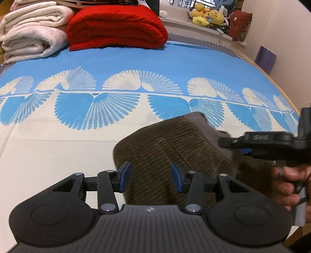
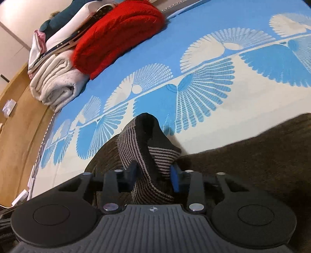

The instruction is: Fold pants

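The brown ribbed pants (image 1: 171, 148) lie on the bed, partly lifted. My left gripper (image 1: 150, 176) is open just above the pants, with nothing between its blue pads. My right gripper (image 2: 153, 173) is shut on the grey-and-black striped waistband (image 2: 147, 153) of the pants and holds it up off the bed. The right gripper also shows at the right edge of the left wrist view (image 1: 233, 144), pinching the pants' edge. The rest of the pants (image 2: 252, 155) spreads to the right in the right wrist view.
The bed has a blue and cream sheet (image 1: 116, 64) with fan patterns. A folded red blanket (image 1: 116, 27) and white blankets (image 1: 33, 33) are stacked at the head. Stuffed toys (image 1: 210, 17) sit on a shelf. A wall runs along the right.
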The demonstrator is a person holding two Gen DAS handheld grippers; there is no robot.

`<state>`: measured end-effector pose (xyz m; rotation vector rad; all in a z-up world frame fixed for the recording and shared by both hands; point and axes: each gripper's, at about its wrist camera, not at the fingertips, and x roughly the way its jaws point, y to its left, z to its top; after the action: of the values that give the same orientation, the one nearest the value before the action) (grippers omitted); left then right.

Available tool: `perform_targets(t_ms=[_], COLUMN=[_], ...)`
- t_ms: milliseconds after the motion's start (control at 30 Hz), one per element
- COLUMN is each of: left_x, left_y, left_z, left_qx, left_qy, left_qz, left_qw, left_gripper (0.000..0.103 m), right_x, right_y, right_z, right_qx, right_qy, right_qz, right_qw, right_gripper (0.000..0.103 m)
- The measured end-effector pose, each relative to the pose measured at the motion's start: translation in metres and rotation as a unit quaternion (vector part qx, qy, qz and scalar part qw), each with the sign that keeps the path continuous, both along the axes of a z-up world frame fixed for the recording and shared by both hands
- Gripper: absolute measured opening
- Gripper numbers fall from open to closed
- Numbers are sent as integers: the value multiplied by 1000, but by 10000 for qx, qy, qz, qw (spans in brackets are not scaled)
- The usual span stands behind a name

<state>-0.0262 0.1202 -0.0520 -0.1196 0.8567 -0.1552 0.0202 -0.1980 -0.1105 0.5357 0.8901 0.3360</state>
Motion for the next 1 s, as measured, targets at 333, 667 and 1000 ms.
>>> perform_targets(t_ms=[333,667,1000], left_x=[-18,-24,-43], left_y=[0,-66,-119], left_z=[6,-9,-69], left_qx=[-87,131,1039], left_qy=[-96,120,1149], left_qz=[-37,-1397,-2932], left_qw=[9999,9900,9434], left_gripper=[50,50,49], right_x=[-104,-132,-117], right_y=[-50,-164,-160], right_z=[104,21,4], right_qx=[-49,-983,-836], right_qy=[-1455,699,952], right_qz=[-541,-1641,-1060], right_qw=[9879,9790,9863], right_gripper=[26,25,73])
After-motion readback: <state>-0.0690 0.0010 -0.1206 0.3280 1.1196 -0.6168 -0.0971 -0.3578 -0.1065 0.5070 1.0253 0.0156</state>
